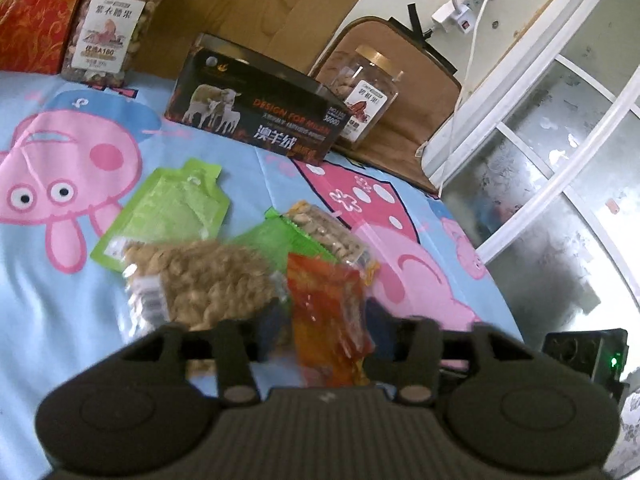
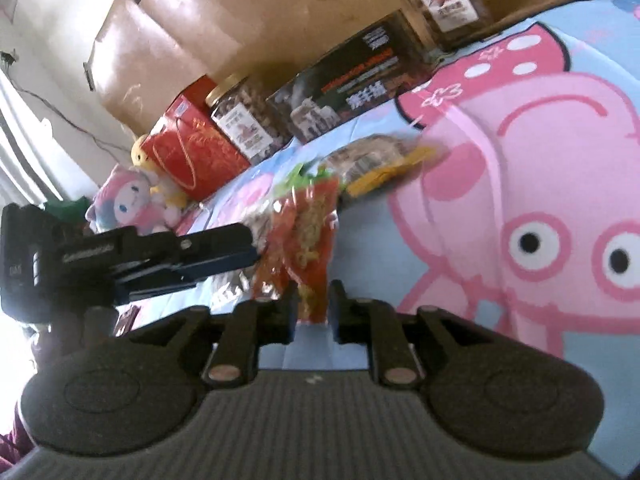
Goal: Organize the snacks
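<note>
A red-orange snack packet (image 1: 326, 312) hangs between the two grippers above the cartoon bedsheet (image 1: 60, 264). My left gripper (image 1: 324, 332) has its fingers around the packet's lower part; the grip is blurred. My right gripper (image 2: 313, 308) is shut on the same packet (image 2: 304, 232) at its bottom edge. The other gripper's body (image 2: 132, 264) reaches in from the left in the right wrist view. Under the packet lie a clear bag of nuts (image 1: 200, 280), two green pouches (image 1: 172, 212) and a yellow-edged nut bag (image 1: 332, 236).
A black box with sheep pictures (image 1: 256, 112) stands behind the pile. Nut jars (image 1: 116, 24) (image 1: 360, 92) flank it. A red gift bag (image 2: 192, 148) and plush toys (image 2: 132, 200) sit at the far end. A glass door (image 1: 560, 160) is to the right.
</note>
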